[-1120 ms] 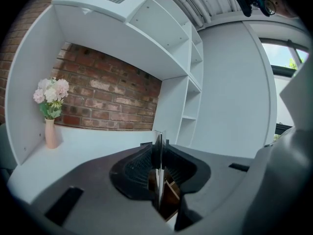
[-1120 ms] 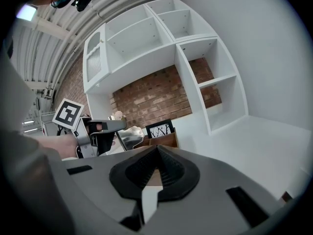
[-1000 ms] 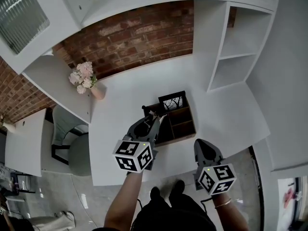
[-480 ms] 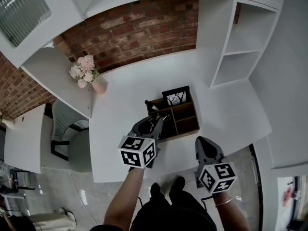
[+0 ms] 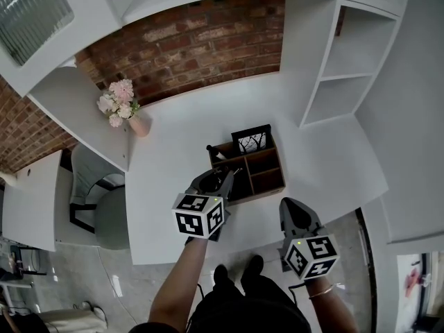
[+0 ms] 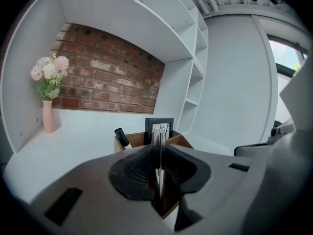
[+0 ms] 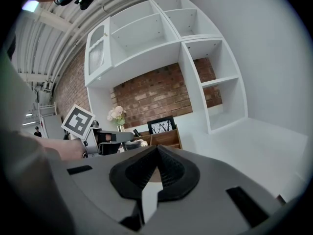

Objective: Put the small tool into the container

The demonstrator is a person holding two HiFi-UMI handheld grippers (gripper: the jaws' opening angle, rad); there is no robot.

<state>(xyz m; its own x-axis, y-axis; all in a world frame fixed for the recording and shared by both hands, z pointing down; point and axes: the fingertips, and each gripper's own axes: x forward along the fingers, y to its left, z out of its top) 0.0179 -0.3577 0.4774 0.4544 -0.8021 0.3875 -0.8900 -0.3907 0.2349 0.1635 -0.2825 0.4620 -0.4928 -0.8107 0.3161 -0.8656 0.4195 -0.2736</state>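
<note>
A wooden organizer [image 5: 271, 180] with several compartments stands on the white table; it also shows in the left gripper view [image 6: 128, 140] and the right gripper view [image 7: 167, 139]. A black marker [image 5: 213, 150] leans in its back left compartment, and a picture frame [image 5: 251, 141] stands at its back. My left gripper [image 5: 227, 177] hangs over the organizer's left side, shut on a thin silvery tool [image 6: 159, 137] that stands upright between the jaws. My right gripper [image 5: 295, 211] sits near the table's front edge, to the right of the organizer, shut [image 7: 156, 153] with nothing in it.
A vase of pink flowers [image 5: 130, 120] stands at the back left of the table. A white shelf unit [image 5: 333, 82] rises at the right, a brick wall [image 5: 201, 40] behind. A chair [image 5: 104, 210] sits off the table's left edge.
My left gripper has sunk a little toward the organizer with the thin tool still in it. The right gripper has kept still.
</note>
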